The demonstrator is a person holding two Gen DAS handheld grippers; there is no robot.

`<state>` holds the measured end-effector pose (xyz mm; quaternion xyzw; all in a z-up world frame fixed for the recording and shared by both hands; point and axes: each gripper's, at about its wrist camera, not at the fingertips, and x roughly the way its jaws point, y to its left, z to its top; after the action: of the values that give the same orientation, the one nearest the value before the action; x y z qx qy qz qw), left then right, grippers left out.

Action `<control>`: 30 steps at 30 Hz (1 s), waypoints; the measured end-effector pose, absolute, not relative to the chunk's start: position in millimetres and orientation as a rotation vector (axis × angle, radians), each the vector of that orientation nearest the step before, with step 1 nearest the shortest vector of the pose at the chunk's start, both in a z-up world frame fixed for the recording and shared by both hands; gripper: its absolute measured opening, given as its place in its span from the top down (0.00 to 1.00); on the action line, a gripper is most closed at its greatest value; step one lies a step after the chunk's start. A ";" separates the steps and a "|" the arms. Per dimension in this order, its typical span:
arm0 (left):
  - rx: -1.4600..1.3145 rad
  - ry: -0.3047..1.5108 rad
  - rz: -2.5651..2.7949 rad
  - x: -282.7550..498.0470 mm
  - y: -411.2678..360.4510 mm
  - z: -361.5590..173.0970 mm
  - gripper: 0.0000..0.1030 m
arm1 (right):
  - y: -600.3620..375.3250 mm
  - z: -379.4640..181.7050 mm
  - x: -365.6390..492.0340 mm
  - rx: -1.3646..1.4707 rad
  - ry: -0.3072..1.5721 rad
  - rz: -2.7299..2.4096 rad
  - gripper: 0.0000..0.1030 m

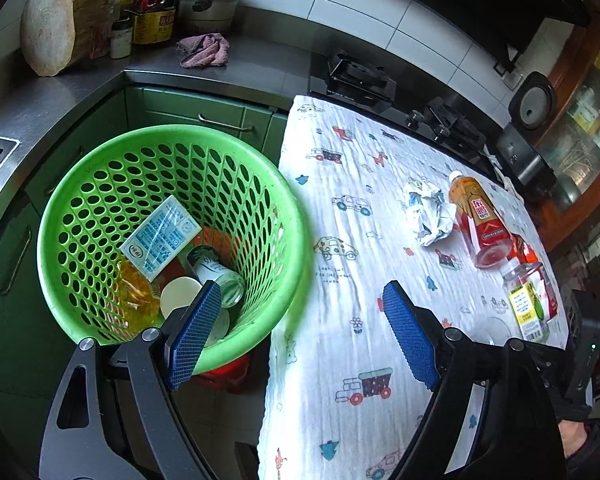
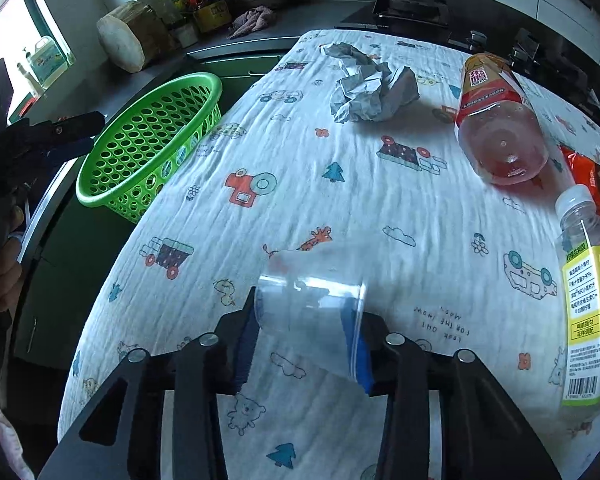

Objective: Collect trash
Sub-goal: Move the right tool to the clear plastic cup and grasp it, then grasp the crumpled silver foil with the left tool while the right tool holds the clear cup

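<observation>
Two grippers split the work: the right gripper [image 2: 308,332] clamps a clear plastic cup [image 2: 312,304] for carrying to the green basket [image 2: 112,196], while the left gripper [image 1: 296,328] hangs open and empty.

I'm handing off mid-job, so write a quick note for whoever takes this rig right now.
Left gripper: open, empty, over the gap between green basket and table.
Right gripper: shut on a clear plastic cup, low over the tablecloth.
Done: the basket already holds a blue-printed packet, a small jar, a white lid and a yellow wrapper.
Left on the table: crumpled paper, red tea bottle lying down, green-label bottle, red snack packet.
Next: probably carry the cup to the basket.
</observation>
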<state>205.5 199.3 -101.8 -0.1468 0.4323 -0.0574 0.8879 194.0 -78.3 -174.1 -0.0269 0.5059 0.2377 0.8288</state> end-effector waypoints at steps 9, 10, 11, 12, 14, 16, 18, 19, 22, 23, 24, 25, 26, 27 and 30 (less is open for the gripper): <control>-0.260 0.912 -0.222 230.6 153.4 -100.0 0.20 | -95.9 -166.0 187.4 -0.007 1.059 0.519 0.79; -0.253 0.914 -0.235 234.2 146.2 -99.9 0.20 | -99.2 -165.1 186.5 0.005 1.059 0.517 0.79; -0.247 0.918 -0.250 238.1 139.3 -100.3 0.20 | -102.3 -163.9 186.0 0.015 1.059 0.515 0.79; -0.244 0.920 -0.267 242.2 132.3 -100.9 0.20 | -105.9 -162.6 185.2 0.025 1.058 0.511 0.79; -0.239 0.932 -0.296 251.7 117.1 -103.5 0.20 | -113.0 -160.2 182.9 0.037 1.055 0.503 0.79; -0.233 0.943 -0.325 263.3 102.0 -106.8 0.20 | -119.4 -157.7 180.4 0.045 1.051 0.494 0.79; -0.223 0.953 -0.347 274.6 87.1 -110.4 0.20 | -126.1 -155.8 177.0 0.051 1.047 0.485 0.79; -0.219 0.958 -0.360 280.1 80.2 -111.9 0.20 | -129.4 -154.8 175.3 0.054 1.046 0.480 0.79; -0.190 0.972 -0.377 297.3 60.0 -117.4 0.20 | -142.0 -153.2 170.8 0.066 1.045 0.462 0.79; -0.186 0.980 -0.382 303.1 54.2 -119.6 0.20 | -145.0 -153.1 169.6 0.071 1.045 0.457 0.79; -0.187 0.987 -0.389 309.4 49.0 -121.3 0.20 | -147.6 -153.1 168.8 0.076 1.046 0.454 0.79; -0.187 0.994 -0.394 315.8 44.2 -122.6 0.20 | -150.3 -152.9 168.2 0.080 1.048 0.450 0.79; -0.186 0.998 -0.395 321.9 40.2 -123.5 0.18 | -152.6 -152.8 167.3 0.083 1.049 0.445 0.79; -0.184 1.000 -0.394 328.4 35.3 -124.4 0.12 | -154.7 -153.3 166.9 0.087 1.050 0.443 0.79; -0.172 0.998 -0.389 345.5 23.0 -126.2 0.09 | -157.7 -153.1 165.6 0.091 1.052 0.437 0.79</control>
<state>345.5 23.0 -126.2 -0.0820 0.4747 -0.1852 0.8565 165.6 -157.7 -153.1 0.0431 0.4977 0.2068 0.8412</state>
